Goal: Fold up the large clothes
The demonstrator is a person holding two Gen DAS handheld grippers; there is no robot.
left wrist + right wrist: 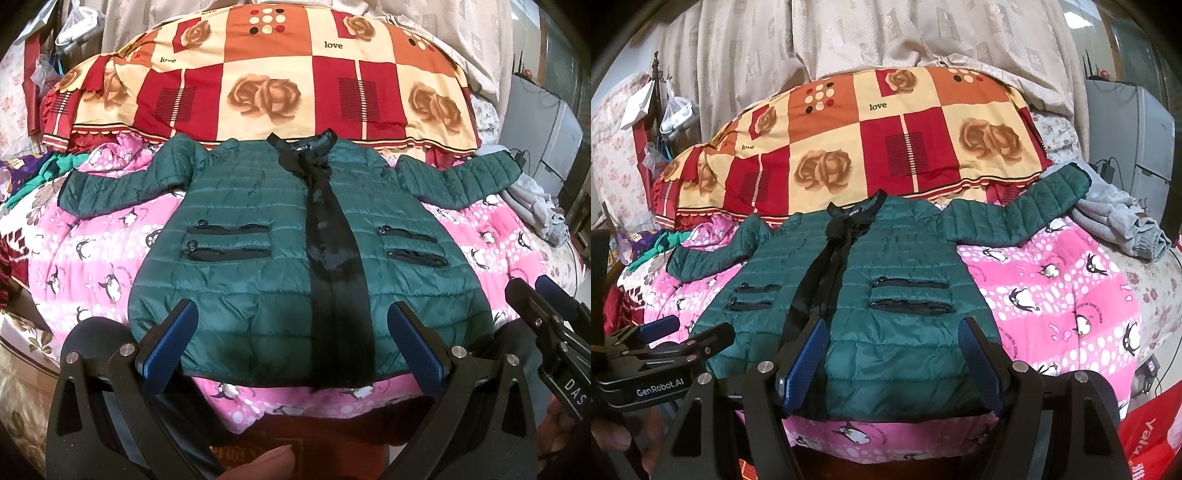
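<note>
The dark green quilted puffer jacket lies flat and front-up on the bed, directly ahead of both my tongs at 12 o'clock. Its long axis runs from the hem, nearest me, to the collar at the far end. The sleeves extend sideways toward 9 and 3 o'clock. A black satin placket runs along the centre line. Four black zip pockets sit in pairs either side of it.

My left tongs stand wide apart, holding nothing, above the hem left of the placket. My right tongs are likewise spread wide and empty, above the hem right of centre. Each sleeve is nearer the tongs on its own side, so I judge a sleeve fold inward comes first.

The shell is thin, glossy and slippery, with horizontal stitched channels. It rests on a pink penguin-print fleece blanket. A red and cream rose-patterned quilt is heaped at 12 o'clock beyond the collar. A grey garment lies beside the right cuff.
</note>
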